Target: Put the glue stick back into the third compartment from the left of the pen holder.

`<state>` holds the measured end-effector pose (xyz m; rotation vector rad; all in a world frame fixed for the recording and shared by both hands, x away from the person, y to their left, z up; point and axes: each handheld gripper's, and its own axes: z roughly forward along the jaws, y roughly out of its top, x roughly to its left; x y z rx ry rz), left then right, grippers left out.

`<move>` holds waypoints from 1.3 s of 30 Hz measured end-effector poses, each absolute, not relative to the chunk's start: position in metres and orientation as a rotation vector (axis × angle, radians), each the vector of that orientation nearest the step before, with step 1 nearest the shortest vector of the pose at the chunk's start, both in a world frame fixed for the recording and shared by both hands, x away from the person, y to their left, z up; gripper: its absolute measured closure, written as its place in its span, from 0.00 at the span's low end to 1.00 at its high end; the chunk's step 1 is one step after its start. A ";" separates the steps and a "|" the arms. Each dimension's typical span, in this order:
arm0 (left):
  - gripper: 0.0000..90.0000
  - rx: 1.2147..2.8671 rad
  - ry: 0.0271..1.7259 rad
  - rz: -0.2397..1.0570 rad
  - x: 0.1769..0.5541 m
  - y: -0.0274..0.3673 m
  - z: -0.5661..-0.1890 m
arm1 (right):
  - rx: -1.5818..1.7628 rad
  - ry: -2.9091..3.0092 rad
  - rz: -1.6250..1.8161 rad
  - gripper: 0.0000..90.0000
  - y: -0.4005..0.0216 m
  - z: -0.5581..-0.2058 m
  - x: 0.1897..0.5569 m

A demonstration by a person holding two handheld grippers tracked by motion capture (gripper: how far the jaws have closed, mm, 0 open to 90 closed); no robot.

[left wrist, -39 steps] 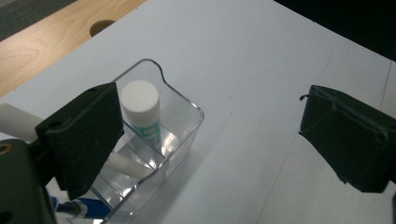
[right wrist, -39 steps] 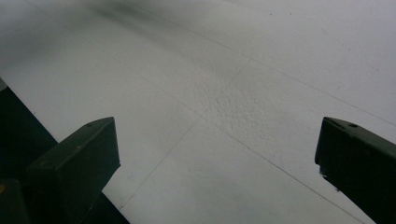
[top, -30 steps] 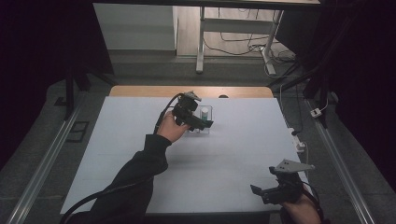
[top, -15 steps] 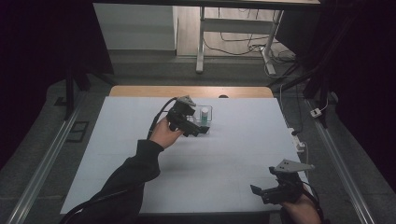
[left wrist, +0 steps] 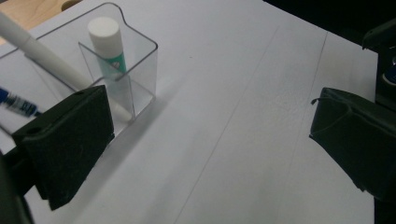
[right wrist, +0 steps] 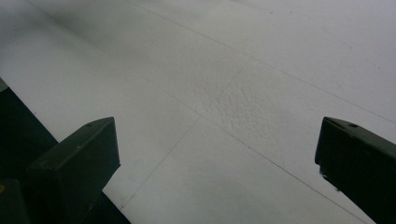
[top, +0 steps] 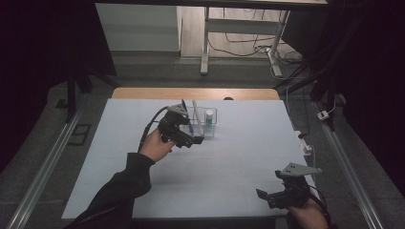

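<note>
A clear plastic organiser [top: 206, 122] [left wrist: 122, 60] stands at the far middle of the white table. It holds a glue stick [top: 208, 119] [left wrist: 108, 44] with a white cap and green label, a white marker [top: 195, 110] [left wrist: 46, 62] and a blue pen [top: 185, 110] [left wrist: 16, 103]. My left gripper [top: 191, 139] [left wrist: 210, 135] hovers open just in front of and left of the organiser, with nothing between its jaws. My right gripper [top: 274, 196] [right wrist: 217, 168] rests open near the front right edge, over bare table.
The white table cover [top: 224, 157] runs out to a wooden strip [top: 191, 93] at the far edge. A white power strip [top: 305, 145] lies at the table's right edge. Metal rails [top: 43, 162] flank both sides, and table legs and cables lie on the floor beyond.
My left gripper has drawn back toward the front and left, away from the organiser. The right gripper has stayed in place.
</note>
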<state>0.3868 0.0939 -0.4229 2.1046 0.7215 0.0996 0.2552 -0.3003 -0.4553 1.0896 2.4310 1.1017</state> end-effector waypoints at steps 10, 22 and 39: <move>0.00 2.070 0.754 0.089 0.363 0.118 -0.424 | 1.098 2.437 1.100 0.00 -0.300 -0.456 0.256; 0.00 2.032 0.802 0.085 0.329 0.144 -0.427 | 1.093 2.440 1.099 0.00 -0.300 -0.456 0.256; 0.00 1.990 0.899 0.097 0.279 0.188 -0.439 | 1.088 2.446 1.095 0.00 -0.298 -0.456 0.256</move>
